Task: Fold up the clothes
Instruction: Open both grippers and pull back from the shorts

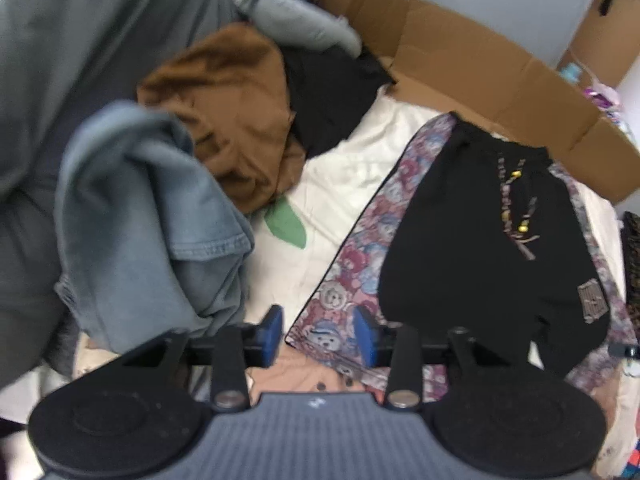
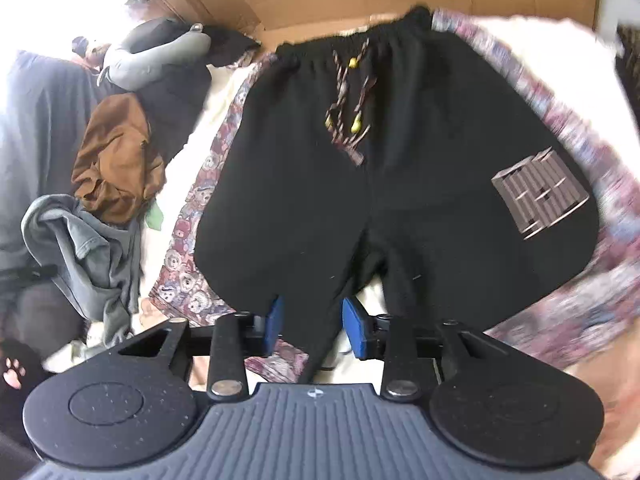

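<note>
black shorts (image 1: 492, 240) on floral blanket (image 1: 360, 252), clothes pile (image 1: 224, 120)

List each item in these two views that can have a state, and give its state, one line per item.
black shorts: spread flat, unfolded
drawstring: loose, untied
brown garment: crumpled
grey-blue shirt: crumpled heap
cardboard box: flaps open
left gripper: open
right gripper: open, around shorts hem

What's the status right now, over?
Both tongs open, left, right, holding nothing. Black shorts spread flat on the patterned blanket, unfolded. Clothes pile sits to the left, clear of the shorts.
</note>
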Tool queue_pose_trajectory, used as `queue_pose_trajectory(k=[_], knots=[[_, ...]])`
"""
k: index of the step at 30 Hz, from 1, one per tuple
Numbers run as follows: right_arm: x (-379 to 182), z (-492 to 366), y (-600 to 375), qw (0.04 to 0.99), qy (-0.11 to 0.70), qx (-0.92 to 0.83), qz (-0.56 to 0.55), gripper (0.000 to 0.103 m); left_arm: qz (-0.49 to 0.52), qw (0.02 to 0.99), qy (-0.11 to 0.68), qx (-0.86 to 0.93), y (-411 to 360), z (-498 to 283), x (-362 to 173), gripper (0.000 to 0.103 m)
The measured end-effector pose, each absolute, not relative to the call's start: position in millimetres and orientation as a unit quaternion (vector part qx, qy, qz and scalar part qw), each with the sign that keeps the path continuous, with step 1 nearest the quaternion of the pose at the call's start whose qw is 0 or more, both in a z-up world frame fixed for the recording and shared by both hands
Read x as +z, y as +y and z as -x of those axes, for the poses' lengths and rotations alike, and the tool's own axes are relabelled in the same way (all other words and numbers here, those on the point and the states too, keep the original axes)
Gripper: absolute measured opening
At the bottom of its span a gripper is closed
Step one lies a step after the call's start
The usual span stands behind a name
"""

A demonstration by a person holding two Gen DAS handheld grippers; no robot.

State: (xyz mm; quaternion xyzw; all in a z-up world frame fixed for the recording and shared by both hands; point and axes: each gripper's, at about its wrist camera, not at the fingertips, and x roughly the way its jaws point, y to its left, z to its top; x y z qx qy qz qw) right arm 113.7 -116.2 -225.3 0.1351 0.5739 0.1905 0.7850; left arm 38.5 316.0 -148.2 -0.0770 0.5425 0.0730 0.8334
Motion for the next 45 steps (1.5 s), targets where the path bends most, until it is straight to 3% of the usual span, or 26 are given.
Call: queue_pose_trajectory(k=[1, 3, 7, 9, 12, 19, 26, 35, 45], knots=[[-214, -114, -122, 0.786, 0.572, 0.189, -0.135, 0.040, 0.072, 0.836, 0.539, 0.070, 312, -34, -134, 0.064], [-190, -115, -134, 0.791, 0.567, 0.189, -0.132, 0.042, 0.065, 0.840, 0.534, 0.062, 303, -27, -110, 0.067], [-143, -107, -160, 0.808, 0.547, 0.181, -0.124, 0.043, 0.047, 0.841, 0.537, 0.053, 287, -19, -71, 0.067], [-122, -102, -174, 0.817, 0.536, 0.168, -0.131, 0.049, 0.038, 0.844, 0.532, 0.056, 279, -14, -53, 0.068], [-98, -93, -192, 0.826, 0.520, 0.163, -0.141, 0.054, 0.050, 0.855, 0.515, 0.049, 269, -7, -30, 0.085], [-62, -79, -226, 0.859, 0.471, 0.129, -0.152, 0.055, 0.052, 0.870, 0.488, 0.041, 253, -10, -6, 0.085], [-56, -90, -253, 0.858, 0.479, 0.092, -0.162, 0.055, 0.065, 0.878, 0.471, 0.058, 249, -33, -2, 0.085], [-50, -133, -260, 0.874, 0.466, 0.082, -0.112, 0.055, 0.044, 0.875, 0.481, 0.042, 223, -91, -23, 0.085], [-82, -180, -279, 0.872, 0.476, 0.075, -0.088, 0.055, 0.046, 0.874, 0.484, 0.014, 189, -152, -70, 0.085]])
